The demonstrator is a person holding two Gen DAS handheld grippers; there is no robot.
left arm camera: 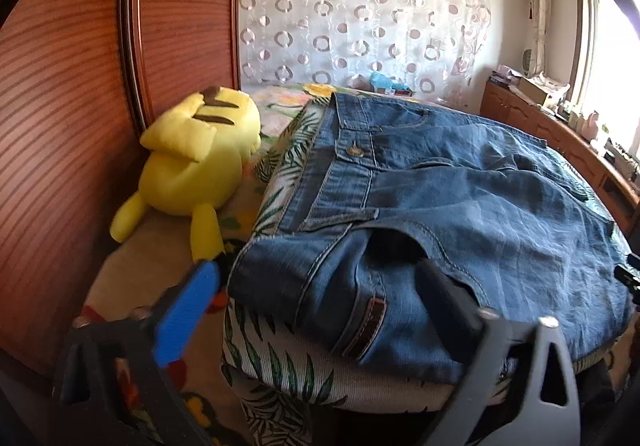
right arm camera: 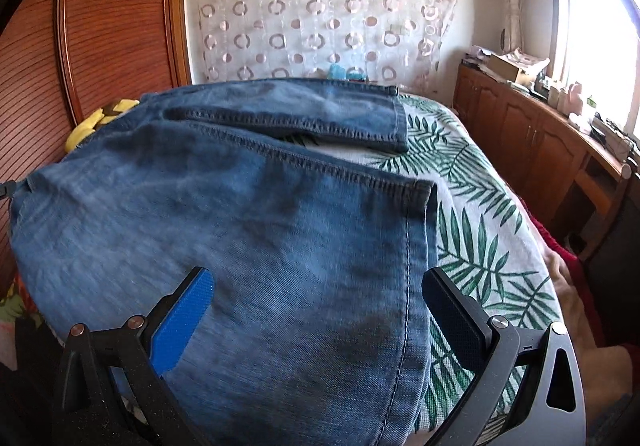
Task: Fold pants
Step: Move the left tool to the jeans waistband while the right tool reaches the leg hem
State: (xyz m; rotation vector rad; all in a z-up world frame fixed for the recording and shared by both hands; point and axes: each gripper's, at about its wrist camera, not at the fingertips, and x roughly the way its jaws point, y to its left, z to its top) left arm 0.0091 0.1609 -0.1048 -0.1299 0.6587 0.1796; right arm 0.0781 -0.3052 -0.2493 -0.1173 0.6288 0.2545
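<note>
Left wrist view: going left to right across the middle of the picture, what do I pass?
Wooden wardrobe door → yellow plush toy → leaf-print cover → jeans → wooden cabinets → bright window.

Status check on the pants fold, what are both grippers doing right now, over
Left gripper open at waistband. Right gripper open over leg hems. Blue denim jeans flat on leaf-print cover. Yellow plush toy beside waistband, apart.

Blown-out window (right arm camera: 596,46) glare, seemingly soft denim
</note>
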